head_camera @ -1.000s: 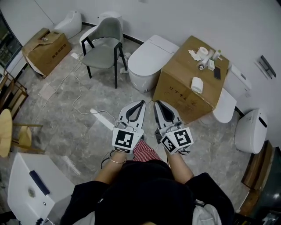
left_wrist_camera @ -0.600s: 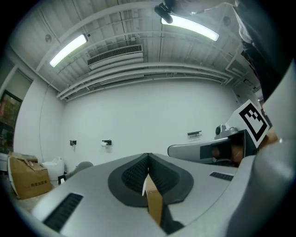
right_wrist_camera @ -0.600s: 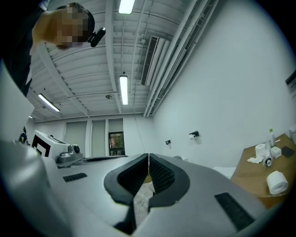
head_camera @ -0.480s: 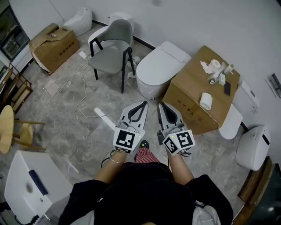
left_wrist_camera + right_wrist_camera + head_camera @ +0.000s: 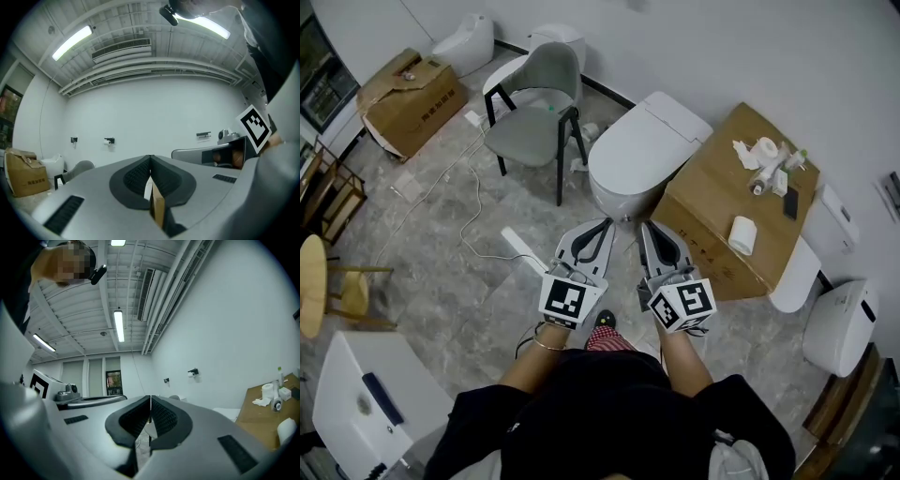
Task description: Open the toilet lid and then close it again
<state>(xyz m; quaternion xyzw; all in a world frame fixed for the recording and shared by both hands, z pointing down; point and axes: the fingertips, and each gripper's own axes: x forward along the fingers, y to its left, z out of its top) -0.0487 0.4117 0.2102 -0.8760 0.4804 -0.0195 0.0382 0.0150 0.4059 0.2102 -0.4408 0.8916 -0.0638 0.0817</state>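
Observation:
A white toilet (image 5: 639, 150) with its lid down stands on the floor straight ahead of me in the head view, between a grey chair and a cardboard box. My left gripper (image 5: 604, 223) and right gripper (image 5: 644, 226) are held side by side just short of the toilet's front, both shut with nothing between the jaws. The left gripper (image 5: 150, 158) in its own view points level at the white far wall. In the right gripper view the right gripper (image 5: 150, 399) likewise points up along the wall, and a strip of the toilet lid (image 5: 230, 413) shows beside it.
A grey chair (image 5: 532, 101) stands left of the toilet. A large cardboard box (image 5: 736, 202) with paper rolls (image 5: 742, 234) and bottles on top sits right of it. More white toilets (image 5: 838, 325) line the right wall. A white cable (image 5: 473, 202) trails on the floor.
The view has shifted forward: the toilet and box lie closer and lower in the head view. Both grippers keep the same shut pose, side by side.

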